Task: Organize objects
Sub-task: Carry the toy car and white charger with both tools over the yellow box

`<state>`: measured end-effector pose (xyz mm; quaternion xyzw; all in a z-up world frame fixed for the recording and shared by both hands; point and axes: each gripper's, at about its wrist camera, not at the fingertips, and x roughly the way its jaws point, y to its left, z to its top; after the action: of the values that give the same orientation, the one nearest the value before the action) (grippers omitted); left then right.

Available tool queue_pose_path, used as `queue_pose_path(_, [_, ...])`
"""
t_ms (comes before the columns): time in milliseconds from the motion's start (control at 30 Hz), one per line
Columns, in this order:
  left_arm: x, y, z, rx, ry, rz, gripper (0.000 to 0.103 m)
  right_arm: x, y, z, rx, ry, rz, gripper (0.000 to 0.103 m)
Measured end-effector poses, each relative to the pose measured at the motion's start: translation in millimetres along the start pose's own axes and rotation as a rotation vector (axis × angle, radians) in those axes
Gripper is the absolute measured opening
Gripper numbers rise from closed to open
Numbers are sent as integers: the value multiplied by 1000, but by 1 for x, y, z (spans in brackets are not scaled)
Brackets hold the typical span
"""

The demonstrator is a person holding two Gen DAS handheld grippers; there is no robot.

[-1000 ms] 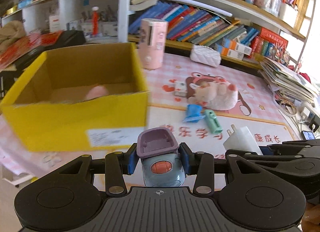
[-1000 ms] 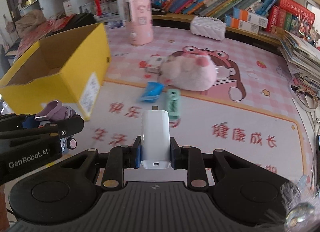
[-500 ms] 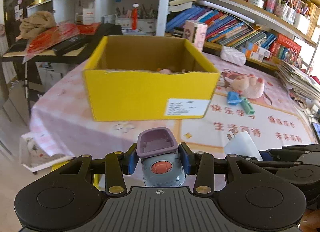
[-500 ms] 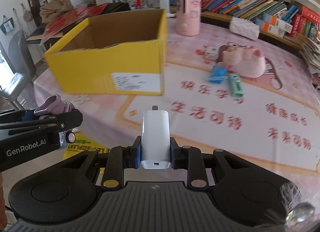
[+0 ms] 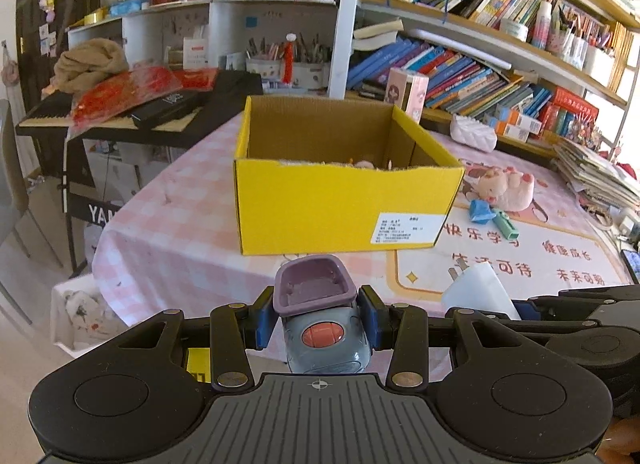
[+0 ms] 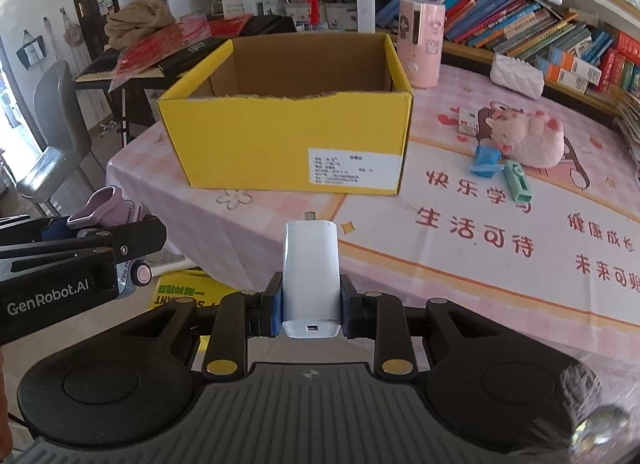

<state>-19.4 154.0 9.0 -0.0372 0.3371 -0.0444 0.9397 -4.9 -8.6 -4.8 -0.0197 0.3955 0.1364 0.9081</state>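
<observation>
Left claw (image 5: 318, 320): clamped on grey-and-purple plastic toy car (image 5: 320, 316), short of the open yellow cardboard box (image 6: 288, 136). Right claw (image 6: 311, 304): gripping white plug charger (image 6: 310, 272). Neither boxed yet. Left on desk (image 6: 480, 264): pink plush (image 6: 528, 140), blue clip (image 6: 486, 160), green stapler-like piece (image 6: 518, 180).

Table (image 6: 248, 224) under pink checked cloth and printed mat (image 6: 500, 248) — bearing yellow cardboard box (image 6: 280, 148), pink canister (image 6: 421, 49), white quilted pouch (image 6: 517, 76), pink plush (image 6: 532, 140), blue clip (image 6: 486, 160), green stapler-like item (image 6: 517, 181) — all well apart from box.
</observation>
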Motion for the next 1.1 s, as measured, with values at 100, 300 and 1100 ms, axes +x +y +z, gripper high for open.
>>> queue_pose_path(100, [-1,3,2,-16,-8,0,41,-4,5,3,-12,-14,-4,25])
queue_pose_path(300, [5,5,3,-25,-3,-8,41,-7,7,5,-36,-34,-19,25])
queue_pose_path(1100, [74,-2,128,-8,-188,-2,41,25,-36,150,-34,-300,-8,25])
